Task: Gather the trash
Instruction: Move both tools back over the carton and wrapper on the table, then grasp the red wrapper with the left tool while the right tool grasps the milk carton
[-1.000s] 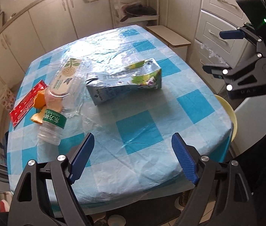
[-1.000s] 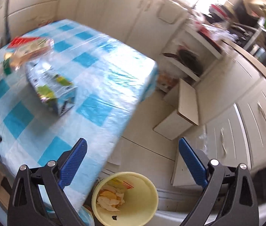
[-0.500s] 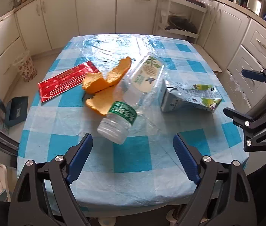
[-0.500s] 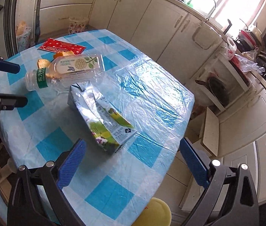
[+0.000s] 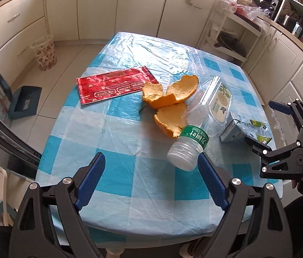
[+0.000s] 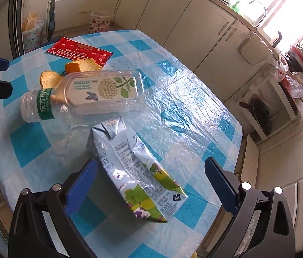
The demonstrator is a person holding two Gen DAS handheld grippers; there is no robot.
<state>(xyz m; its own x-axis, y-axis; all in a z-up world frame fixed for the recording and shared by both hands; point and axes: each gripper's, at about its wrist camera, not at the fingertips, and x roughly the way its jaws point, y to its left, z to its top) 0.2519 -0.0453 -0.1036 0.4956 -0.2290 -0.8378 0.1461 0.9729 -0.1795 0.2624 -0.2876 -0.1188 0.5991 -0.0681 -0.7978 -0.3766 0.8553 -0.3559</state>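
Tongs are gaping wide in both your hands: your right tongs (image 6: 151, 185) are straddling the near end of the carton (image 6: 134, 169) lying on the counter (image 6: 179, 111), your left tongs (image 5: 149, 180) are hanging over the near edge, the bottle (image 5: 196, 137) lying just beyond. Past it, peel (image 5: 170, 105) is touching the bottle, and farthest is lying the red wrapper (image 5: 112, 85).

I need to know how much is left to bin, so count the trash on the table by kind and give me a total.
Plastic bottle: 1
Drink carton: 1
Red wrapper: 1
Orange peel pieces: 2 visible, possibly more hidden under the bottle
Total: 5 items on the checked tablecloth
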